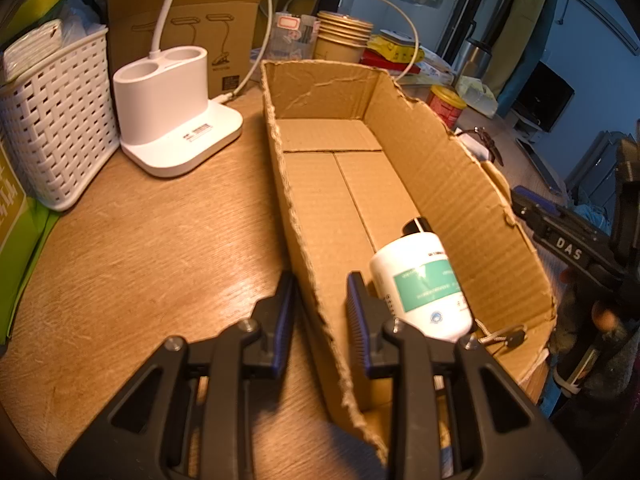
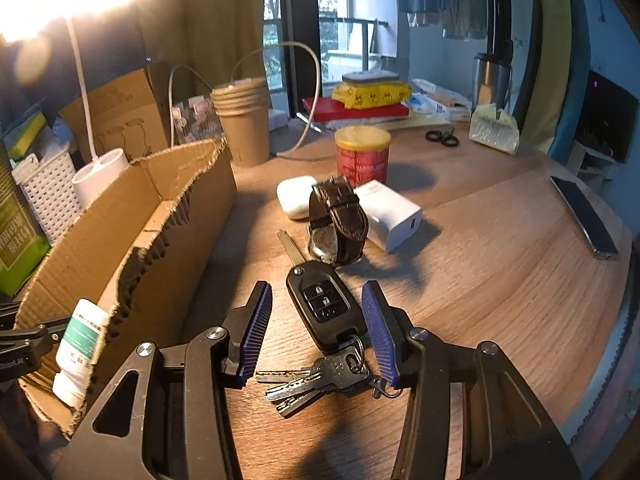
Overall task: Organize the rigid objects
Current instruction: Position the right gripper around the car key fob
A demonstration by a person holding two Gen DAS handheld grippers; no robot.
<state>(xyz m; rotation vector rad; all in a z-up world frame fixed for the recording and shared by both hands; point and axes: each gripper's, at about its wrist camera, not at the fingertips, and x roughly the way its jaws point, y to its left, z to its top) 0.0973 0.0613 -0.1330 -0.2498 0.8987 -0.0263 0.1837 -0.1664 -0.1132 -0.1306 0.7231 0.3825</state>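
An open torn cardboard box (image 1: 440, 184) lies on the wooden table, with a white bottle (image 1: 424, 284) with a green label lying inside. My left gripper (image 1: 320, 292) is open and straddles the box's near wall, one finger inside, one outside. In the right wrist view, my right gripper (image 2: 316, 320) is open around a black car key fob (image 2: 326, 312) with a bunch of keys (image 2: 316, 380) on the table. Beyond it stand a brown leather watch (image 2: 338, 220), a white charger (image 2: 394, 214) and a white earbud case (image 2: 296, 196). The box (image 2: 132, 248) sits to the left with the bottle (image 2: 80, 348).
A white lamp base (image 1: 172, 108), a white woven basket (image 1: 52, 120) and stacked paper cups (image 1: 340, 36) stand behind the box. A red tin (image 2: 362, 156), scissors (image 2: 442, 138), a phone (image 2: 584, 216) and books (image 2: 356, 110) lie on the right part of the table.
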